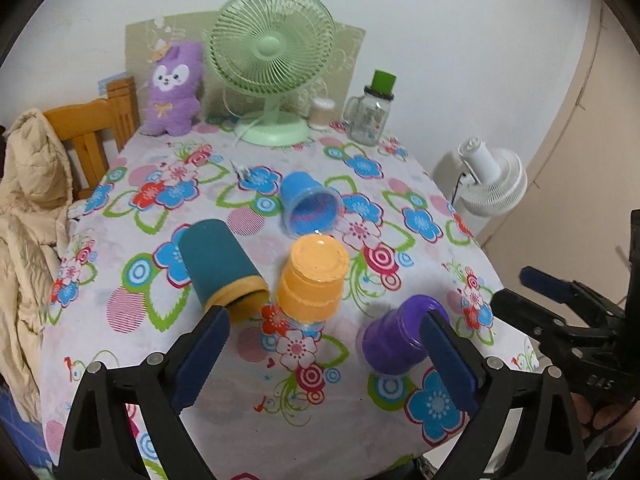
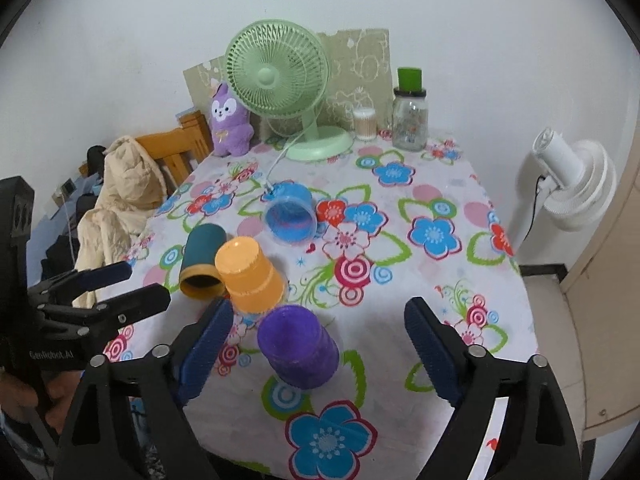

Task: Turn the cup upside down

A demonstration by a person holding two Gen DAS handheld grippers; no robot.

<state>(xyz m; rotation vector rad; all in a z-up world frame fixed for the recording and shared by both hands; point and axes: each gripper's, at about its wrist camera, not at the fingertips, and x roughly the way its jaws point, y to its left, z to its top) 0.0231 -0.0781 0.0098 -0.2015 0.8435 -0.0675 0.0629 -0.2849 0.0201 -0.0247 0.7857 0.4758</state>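
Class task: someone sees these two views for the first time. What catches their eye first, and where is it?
Four bright cups mid-table: the orange cup and purple cup upside down, the teal cup and blue cup on their sides. Behind them stands a green fan beside a purple plush toy.

Floral tablecloth (image 1: 248, 364) covers table. Green desk fan (image 1: 273, 60) upright at far edge, its white cord trailing forward across cloth. Purple plush bunny (image 1: 172, 88) left of fan, leaning on beige patterned board (image 2: 360, 68). Cotton swab tub (image 2: 364, 123) and glass mug jar with green lid (image 1: 370, 114) right of fan. Wooden chair (image 1: 96, 136) at left, beige quilted jacket (image 1: 30, 200) draped over it. White floor fan (image 2: 576, 184) stands off table at right.
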